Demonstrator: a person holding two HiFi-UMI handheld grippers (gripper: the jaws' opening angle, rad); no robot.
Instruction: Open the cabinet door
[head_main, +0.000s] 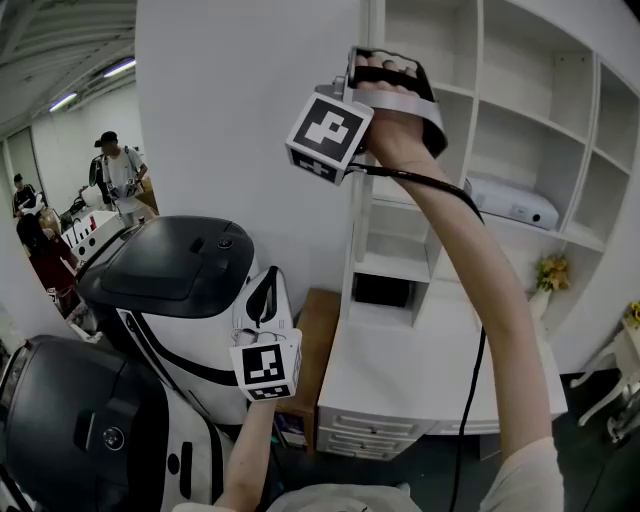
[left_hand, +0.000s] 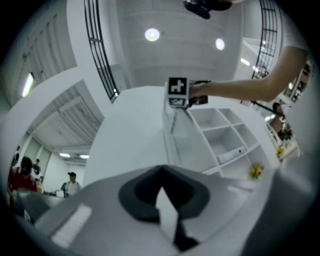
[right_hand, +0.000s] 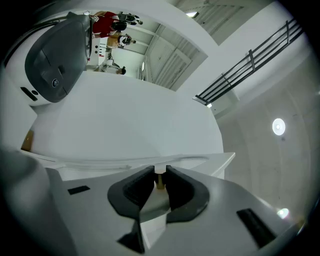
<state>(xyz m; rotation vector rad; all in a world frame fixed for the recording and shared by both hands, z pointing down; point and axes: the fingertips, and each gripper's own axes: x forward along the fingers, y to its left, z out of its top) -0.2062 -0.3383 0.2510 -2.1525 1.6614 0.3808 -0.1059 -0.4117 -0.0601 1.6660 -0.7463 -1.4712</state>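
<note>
Cabinet door is standing as a tall white panel just left of the open shelves. You are holding the right gripper high at its edge, fingers clamped on the small knob. Your left gripper is hanging low, fingers together on nothing.

Gold knob mostly hidden btwn pads of R gripper, white-black machine cut off bottom-left, bg people too small.

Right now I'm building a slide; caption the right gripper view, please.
Right gripper clamped on the small brass knob at the edge of the white cabinet door.
</note>
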